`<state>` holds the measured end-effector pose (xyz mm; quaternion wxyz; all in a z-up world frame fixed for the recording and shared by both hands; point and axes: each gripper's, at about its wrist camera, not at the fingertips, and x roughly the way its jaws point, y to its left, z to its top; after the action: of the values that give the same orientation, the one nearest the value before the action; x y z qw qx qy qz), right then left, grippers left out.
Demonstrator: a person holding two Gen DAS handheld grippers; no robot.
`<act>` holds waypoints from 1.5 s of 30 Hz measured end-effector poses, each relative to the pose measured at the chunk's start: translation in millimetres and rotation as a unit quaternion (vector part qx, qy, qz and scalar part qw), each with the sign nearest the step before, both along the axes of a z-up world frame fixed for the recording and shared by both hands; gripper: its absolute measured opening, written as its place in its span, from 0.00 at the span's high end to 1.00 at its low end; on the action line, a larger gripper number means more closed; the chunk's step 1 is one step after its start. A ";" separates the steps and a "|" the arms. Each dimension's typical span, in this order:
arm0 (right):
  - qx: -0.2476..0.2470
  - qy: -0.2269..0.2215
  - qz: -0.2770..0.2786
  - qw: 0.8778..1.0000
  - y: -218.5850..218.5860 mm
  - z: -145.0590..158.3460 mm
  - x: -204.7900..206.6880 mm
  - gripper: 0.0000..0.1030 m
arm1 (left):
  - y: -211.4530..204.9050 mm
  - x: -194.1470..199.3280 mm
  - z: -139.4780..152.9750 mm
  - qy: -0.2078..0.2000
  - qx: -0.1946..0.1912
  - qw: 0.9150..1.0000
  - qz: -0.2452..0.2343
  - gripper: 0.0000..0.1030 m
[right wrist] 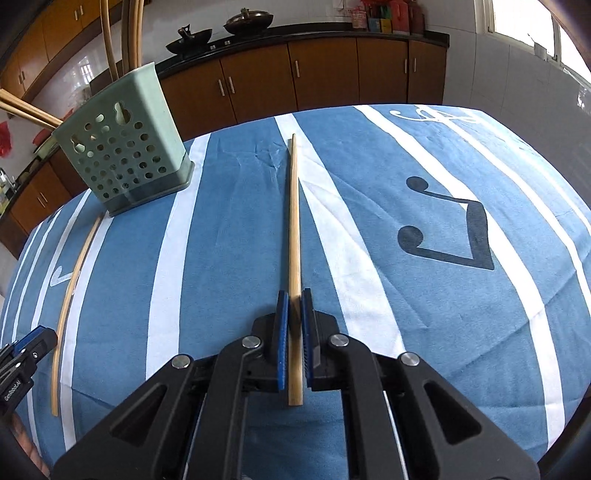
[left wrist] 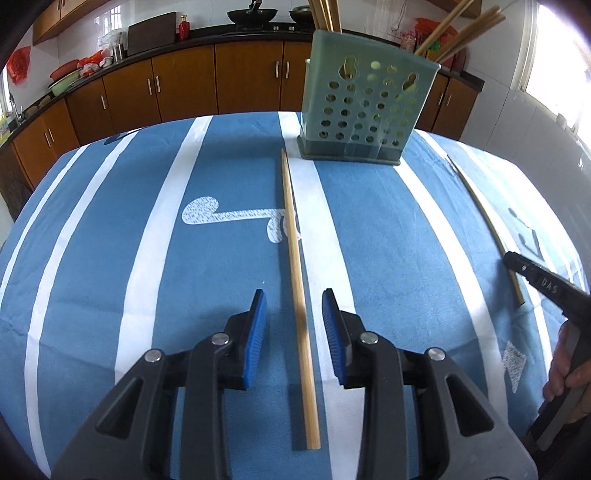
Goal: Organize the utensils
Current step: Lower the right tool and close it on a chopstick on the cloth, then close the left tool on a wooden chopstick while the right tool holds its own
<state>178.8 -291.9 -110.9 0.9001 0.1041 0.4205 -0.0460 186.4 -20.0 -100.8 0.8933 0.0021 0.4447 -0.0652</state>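
Observation:
A green perforated utensil holder point(left wrist: 364, 107) stands on the blue striped tablecloth point(left wrist: 207, 280) with several chopsticks sticking out of its top. My left gripper point(left wrist: 294, 299) is open, its blue pads on either side of a wooden chopstick point(left wrist: 295, 280) that lies on the cloth. In the right wrist view my right gripper point(right wrist: 294, 295) is shut on a second chopstick point(right wrist: 294, 221) that points away along the cloth. The holder point(right wrist: 122, 147) stands to its far left. The first chopstick point(right wrist: 70, 295) shows at the left, and the second one point(left wrist: 484, 221) at the right of the left wrist view.
Brown kitchen cabinets point(left wrist: 184, 85) with a dark counter run behind the table. Woks point(left wrist: 251, 14) sit on the stove. The right gripper's tip point(left wrist: 535, 277) and a hand show at the right edge. The left gripper's tip point(right wrist: 22, 354) shows at the lower left.

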 end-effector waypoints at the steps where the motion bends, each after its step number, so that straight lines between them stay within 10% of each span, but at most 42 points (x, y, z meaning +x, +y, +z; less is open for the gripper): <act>1: 0.000 0.000 0.002 1.000 -0.4 -0.2 1.7 0.93 | -1.2 0.6 -2.3 0.001 0.005 1.000 0.002 0.77; 6: -0.001 0.000 0.012 1.000 4.9 0.2 5.5 0.92 | 0.5 5.4 -7.8 -0.004 0.027 0.999 0.018 0.92; 45: -0.017 -0.008 0.071 0.997 27.5 -1.5 22.5 0.91 | 43.2 46.8 -8.1 -0.016 -0.009 0.999 0.044 0.79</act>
<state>201.3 -264.4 -112.4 0.9062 0.0588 0.4186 0.0112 233.2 23.2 -108.9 0.9024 -0.0241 0.4292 -0.0297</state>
